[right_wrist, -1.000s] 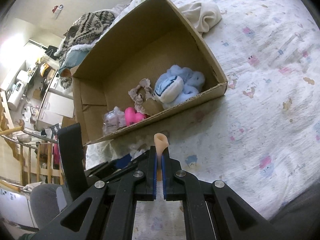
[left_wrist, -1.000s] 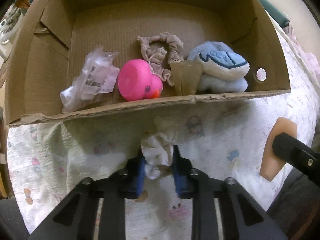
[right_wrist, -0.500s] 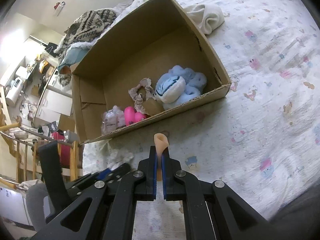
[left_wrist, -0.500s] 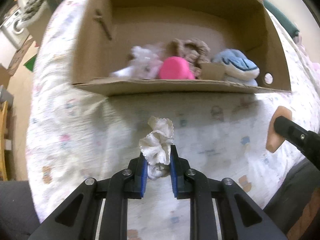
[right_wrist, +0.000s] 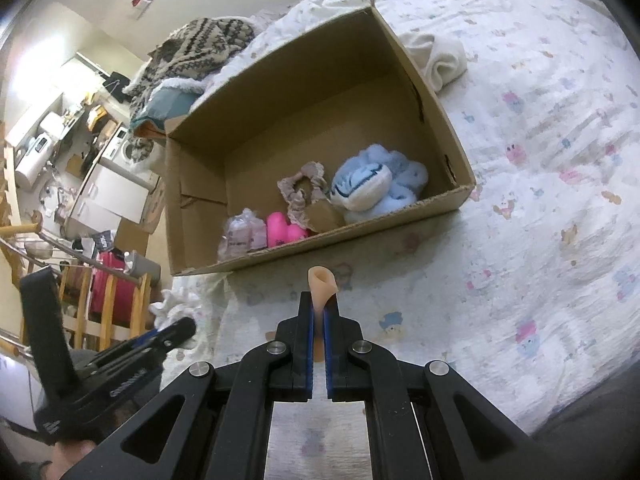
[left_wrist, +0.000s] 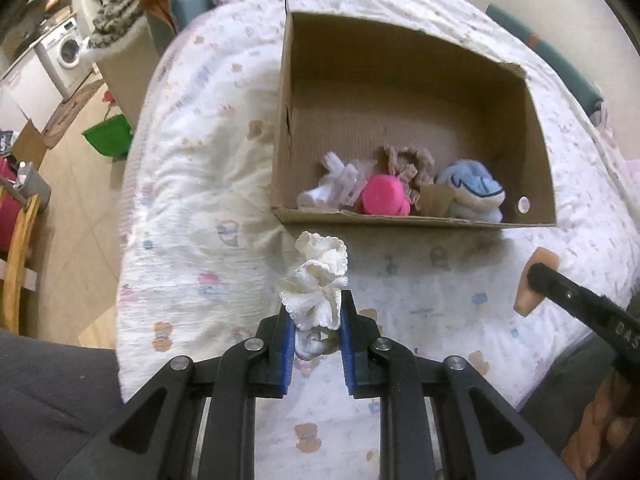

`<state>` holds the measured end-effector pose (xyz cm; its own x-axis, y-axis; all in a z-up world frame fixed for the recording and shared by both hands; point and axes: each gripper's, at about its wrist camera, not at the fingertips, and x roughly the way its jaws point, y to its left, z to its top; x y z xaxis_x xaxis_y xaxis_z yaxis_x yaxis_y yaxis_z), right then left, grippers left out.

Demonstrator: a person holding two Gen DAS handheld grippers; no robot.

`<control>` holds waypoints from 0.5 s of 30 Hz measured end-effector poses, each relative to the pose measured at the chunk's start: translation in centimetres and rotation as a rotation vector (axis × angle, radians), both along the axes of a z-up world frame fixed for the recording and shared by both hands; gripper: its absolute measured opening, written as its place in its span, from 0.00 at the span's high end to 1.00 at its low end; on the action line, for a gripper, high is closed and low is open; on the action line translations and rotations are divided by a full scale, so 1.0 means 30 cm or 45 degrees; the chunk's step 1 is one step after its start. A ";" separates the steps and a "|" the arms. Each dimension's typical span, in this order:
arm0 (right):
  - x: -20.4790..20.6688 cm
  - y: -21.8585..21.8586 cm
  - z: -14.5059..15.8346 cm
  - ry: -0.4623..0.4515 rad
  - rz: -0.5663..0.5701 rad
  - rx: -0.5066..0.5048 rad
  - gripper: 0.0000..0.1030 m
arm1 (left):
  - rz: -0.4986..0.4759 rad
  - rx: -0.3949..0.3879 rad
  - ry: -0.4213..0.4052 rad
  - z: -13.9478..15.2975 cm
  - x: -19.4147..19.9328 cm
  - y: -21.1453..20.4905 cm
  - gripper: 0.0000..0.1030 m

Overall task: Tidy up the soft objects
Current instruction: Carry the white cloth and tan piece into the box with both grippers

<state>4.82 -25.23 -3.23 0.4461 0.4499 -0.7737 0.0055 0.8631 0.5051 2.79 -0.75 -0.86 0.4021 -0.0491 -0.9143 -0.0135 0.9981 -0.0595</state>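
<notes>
While level, left hand-held gripper (left_wrist: 316, 314) clamping scrunchie (left_wrist: 318, 280)

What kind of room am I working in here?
Likely a small home bedroom or studio: the cardboard box sits on a bed with a printed quilt, a washing machine stands nearby, and knitted clothing is piled up.

Left gripper (left_wrist: 316, 320): jaws closed partway, blue pads pinching a white ruffled scrunchie (left_wrist: 318, 284) that sticks up past the fingertips; held above the bed, aimed forward. Right gripper (right_wrist: 319, 312): jaws nearly together, clamping a thin peach silicone piece (right_wrist: 322, 282) upright between the pads. The two grippers are side by side, apart, each visible in the other's view.
</notes>
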 end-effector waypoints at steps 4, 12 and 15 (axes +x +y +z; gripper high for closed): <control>-0.012 -0.004 0.039 -0.036 0.008 0.024 0.94 | -0.014 0.011 -0.055 0.051 -0.019 0.005 0.83; 0.021 -0.019 0.147 -0.150 0.016 0.044 0.94 | 0.019 -0.002 -0.226 0.177 0.052 -0.005 0.83; 0.055 -0.025 0.177 -0.182 0.015 0.038 0.94 | 0.024 0.003 -0.256 0.205 0.117 -0.006 0.83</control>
